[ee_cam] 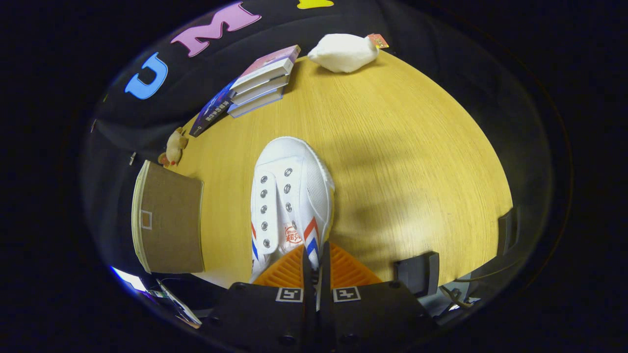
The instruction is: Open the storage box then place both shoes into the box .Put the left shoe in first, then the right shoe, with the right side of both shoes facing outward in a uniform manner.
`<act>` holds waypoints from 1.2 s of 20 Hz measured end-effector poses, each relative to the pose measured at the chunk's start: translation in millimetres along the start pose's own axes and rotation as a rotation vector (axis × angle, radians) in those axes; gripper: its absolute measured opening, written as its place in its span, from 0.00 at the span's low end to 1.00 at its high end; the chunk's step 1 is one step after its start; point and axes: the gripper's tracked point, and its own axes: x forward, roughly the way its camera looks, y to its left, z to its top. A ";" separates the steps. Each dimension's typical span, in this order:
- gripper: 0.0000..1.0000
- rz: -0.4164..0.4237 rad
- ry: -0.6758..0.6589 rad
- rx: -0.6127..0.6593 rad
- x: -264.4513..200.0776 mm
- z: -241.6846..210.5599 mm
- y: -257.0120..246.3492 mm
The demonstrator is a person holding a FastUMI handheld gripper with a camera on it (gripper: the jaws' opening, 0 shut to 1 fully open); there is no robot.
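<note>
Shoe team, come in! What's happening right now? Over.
Jaws of gripper shut on white shoe, toe pointing ahead. Brown storage box sits beside it. Table ahead bare.

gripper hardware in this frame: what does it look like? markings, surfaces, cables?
The gripper has two wedge-shaped fingers with ribbed faces. Behind them sit two black blocky carriers, each bearing a square black-and-white fiducial tag. A thin cable trails off beside the body.
</note>
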 end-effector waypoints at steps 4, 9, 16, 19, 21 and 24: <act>0.07 0.034 -0.046 -0.023 -42.2 22.4 41.2; 0.07 0.114 -0.090 -0.060 -89.4 42.2 123.5; 0.07 0.238 -0.054 -0.144 -118.0 37.1 257.7; 0.07 0.261 -0.034 -0.191 -107.4 34.1 312.2; 0.07 0.281 -0.005 -0.206 -93.6 29.9 346.7; 0.07 0.272 0.043 -0.212 -65.5 20.8 381.8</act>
